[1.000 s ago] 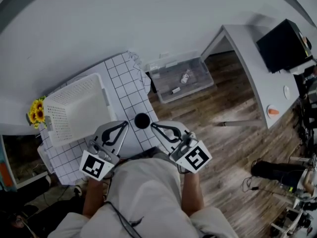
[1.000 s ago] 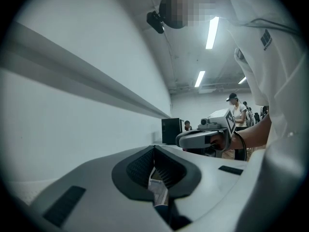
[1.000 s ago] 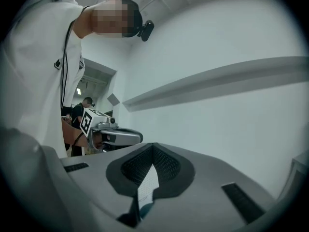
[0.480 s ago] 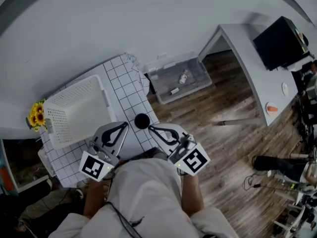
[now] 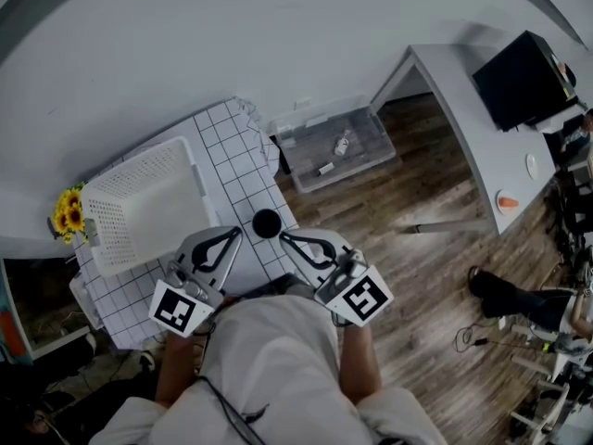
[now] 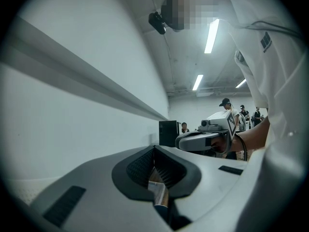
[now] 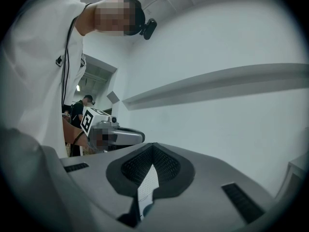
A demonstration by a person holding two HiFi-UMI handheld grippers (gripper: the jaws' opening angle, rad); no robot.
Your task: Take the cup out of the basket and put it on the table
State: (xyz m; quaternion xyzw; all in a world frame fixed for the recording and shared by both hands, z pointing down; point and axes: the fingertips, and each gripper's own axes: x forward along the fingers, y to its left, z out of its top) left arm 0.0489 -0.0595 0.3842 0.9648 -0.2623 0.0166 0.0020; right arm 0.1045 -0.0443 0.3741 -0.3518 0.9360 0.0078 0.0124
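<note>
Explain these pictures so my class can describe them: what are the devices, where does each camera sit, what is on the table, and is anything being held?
A person holds two hand tools, each a gripper with two jaws. The head view comes from a camera on the person's head, looking steeply down. The two gripper views come from cameras riding on the tools, each looking along its own jaws. The table has a checked cloth on it. On it stand a white basket and a dark cup, with sunflowers at its left edge. The cup stands outside the basket, just ahead of the tips of the left gripper and the right gripper. Both have their jaws together and hold nothing.
</note>
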